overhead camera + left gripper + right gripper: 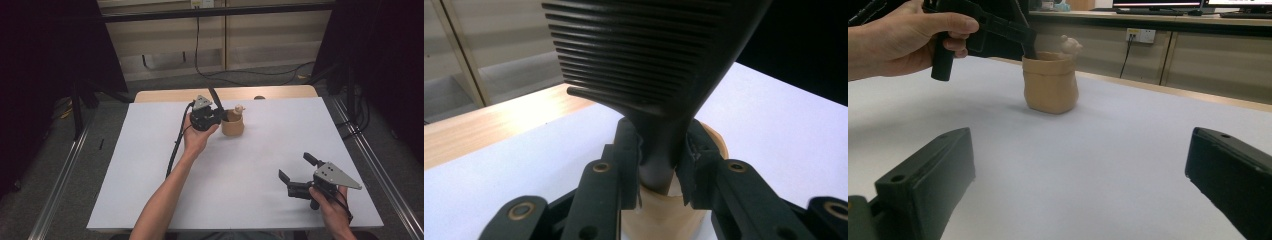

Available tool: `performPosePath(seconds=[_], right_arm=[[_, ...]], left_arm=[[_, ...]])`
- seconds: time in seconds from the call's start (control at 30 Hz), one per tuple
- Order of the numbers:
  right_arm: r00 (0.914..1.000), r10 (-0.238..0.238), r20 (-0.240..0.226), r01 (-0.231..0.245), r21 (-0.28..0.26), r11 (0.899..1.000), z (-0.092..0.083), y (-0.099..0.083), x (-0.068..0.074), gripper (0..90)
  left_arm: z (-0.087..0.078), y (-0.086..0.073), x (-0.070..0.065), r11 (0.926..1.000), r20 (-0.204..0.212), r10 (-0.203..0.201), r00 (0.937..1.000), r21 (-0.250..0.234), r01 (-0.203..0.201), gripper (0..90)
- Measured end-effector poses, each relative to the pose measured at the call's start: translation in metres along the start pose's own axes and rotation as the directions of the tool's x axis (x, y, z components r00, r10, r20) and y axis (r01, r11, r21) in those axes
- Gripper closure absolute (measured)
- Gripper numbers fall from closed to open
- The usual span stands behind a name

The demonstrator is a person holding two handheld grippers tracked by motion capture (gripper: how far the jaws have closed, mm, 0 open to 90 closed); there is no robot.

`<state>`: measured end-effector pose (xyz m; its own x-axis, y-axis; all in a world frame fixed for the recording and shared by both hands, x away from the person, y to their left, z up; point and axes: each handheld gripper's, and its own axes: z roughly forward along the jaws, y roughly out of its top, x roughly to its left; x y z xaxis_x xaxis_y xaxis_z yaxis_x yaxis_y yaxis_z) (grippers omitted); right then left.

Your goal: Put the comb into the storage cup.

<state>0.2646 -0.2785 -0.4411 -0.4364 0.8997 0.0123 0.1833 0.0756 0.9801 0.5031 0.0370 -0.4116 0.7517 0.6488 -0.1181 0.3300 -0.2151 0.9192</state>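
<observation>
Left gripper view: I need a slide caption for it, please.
Left gripper clamps a black comb by its handle above a tan pot.

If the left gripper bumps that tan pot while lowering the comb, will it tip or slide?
Probably slides rather than tips: the tan pot looks squat with a broad base. It seems light, so the comb, clamped in the left gripper, could nudge it across the smooth white table cover.

Both forearms are bare, no sleeves. Each hand carries a black two-jaw gripper: the left gripper (220,111) trails a black cable, the right gripper (296,168) bears a grey three-cornered plate with dark screws; brass-ringed screw holes mark the jaw links
</observation>
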Motion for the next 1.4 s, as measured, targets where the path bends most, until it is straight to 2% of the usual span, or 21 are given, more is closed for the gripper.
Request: performPosePath(seconds=[0.43,0.6,0.73,0.93,1.03,1.1,1.3,1.4], right_arm=[[1.0,-0.001,-0.008,0.001,0.003,1.0,0.001,-0.001,0.001,0.0],[1.0,0.0,-0.009,0.0,0.003,1.0,0.001,-0.001,0.001,0.0],[0.9999,-0.002,-0.01,0.002,0.004,1.0,0.001,-0.001,0.001,0.0],[0.9999,-0.003,-0.012,0.003,0.004,1.0,0.001,-0.001,0.001,0.0],[1.0,-0.006,-0.008,0.006,0.008,1.0,0.001,-0.001,0.001,0.0],[0.9999,-0.005,-0.011,0.005,0.006,1.0,0.001,-0.001,0.001,0.0],[0.9999,-0.005,-0.011,0.005,0.004,1.0,0.001,-0.001,0.001,0.0],[0.9999,-0.008,-0.011,0.008,0.007,1.0,0.0,-0.001,0.001,0.0]], left_arm=[[0.007,-0.006,0.0,0.9999,-0.006,0.016,0.9999,0.004,-0.016,72.7],[0.008,-0.007,-0.001,0.9993,0.002,0.038,0.9993,0.004,-0.038,72.7],[0.008,-0.009,0.0,0.9995,0.006,0.026,0.9996,-0.02,-0.026,72.4],[0.007,-0.01,0.0,0.9995,0.005,0.026,0.9997,-0.02,-0.025,71.5],[0.006,-0.01,0.0,0.9999,0.002,0.008,1.0,-0.012,-0.008,67.1],[0.005,-0.009,0.0,0.9999,-0.007,0.013,0.9999,-0.007,-0.013,64.3],[0.0,-0.01,0.002,0.9999,-0.006,0.01,0.9999,-0.007,-0.01,50.0],[-0.003,-0.011,0.004,1.0,-0.02,0.0,0.9998,-0.009,0.0,41.2]])
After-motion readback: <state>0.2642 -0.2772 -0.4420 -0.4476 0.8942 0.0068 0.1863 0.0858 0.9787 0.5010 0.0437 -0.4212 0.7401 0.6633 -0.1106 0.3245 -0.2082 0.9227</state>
